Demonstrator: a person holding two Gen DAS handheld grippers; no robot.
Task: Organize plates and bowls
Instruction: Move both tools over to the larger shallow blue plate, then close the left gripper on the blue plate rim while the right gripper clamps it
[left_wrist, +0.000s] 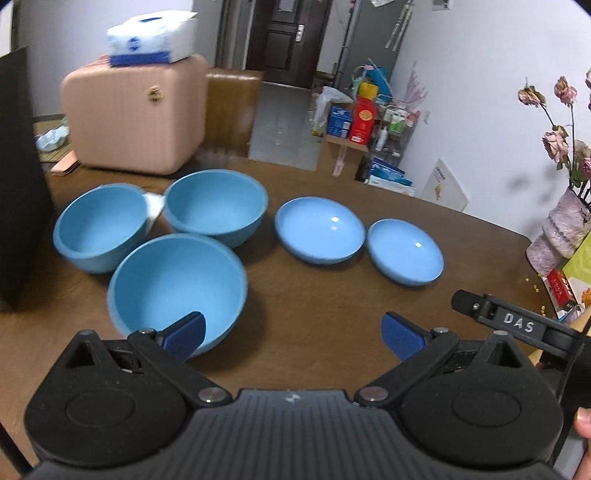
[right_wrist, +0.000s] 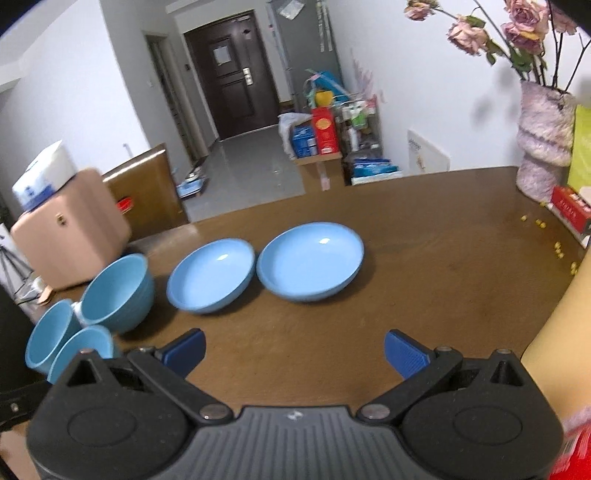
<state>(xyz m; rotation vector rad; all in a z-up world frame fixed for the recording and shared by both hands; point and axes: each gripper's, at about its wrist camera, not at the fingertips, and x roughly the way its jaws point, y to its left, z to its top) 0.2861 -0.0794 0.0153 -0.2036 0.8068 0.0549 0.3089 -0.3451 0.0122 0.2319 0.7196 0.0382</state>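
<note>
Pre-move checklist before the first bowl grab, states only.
1. Left gripper open and holding nothing: ok.
2. Right gripper open and holding nothing: ok.
3. Three bowls upright, unstacked; nearest bowl right by the left finger: ok.
4. Two plates side by side, unstacked, nothing on them: ok.
5. Bare table beside the plates for stacking: ok.
6. Whether the bowls touch each other: cannot tell.

My left black two-finger gripper w/ blue pads (left_wrist: 293, 334) hangs over the table's near edge, jaws spread wide, empty. My right black gripper w/ blue pads (right_wrist: 294, 350): same, wide apart, nothing held, above the near edge.
</note>
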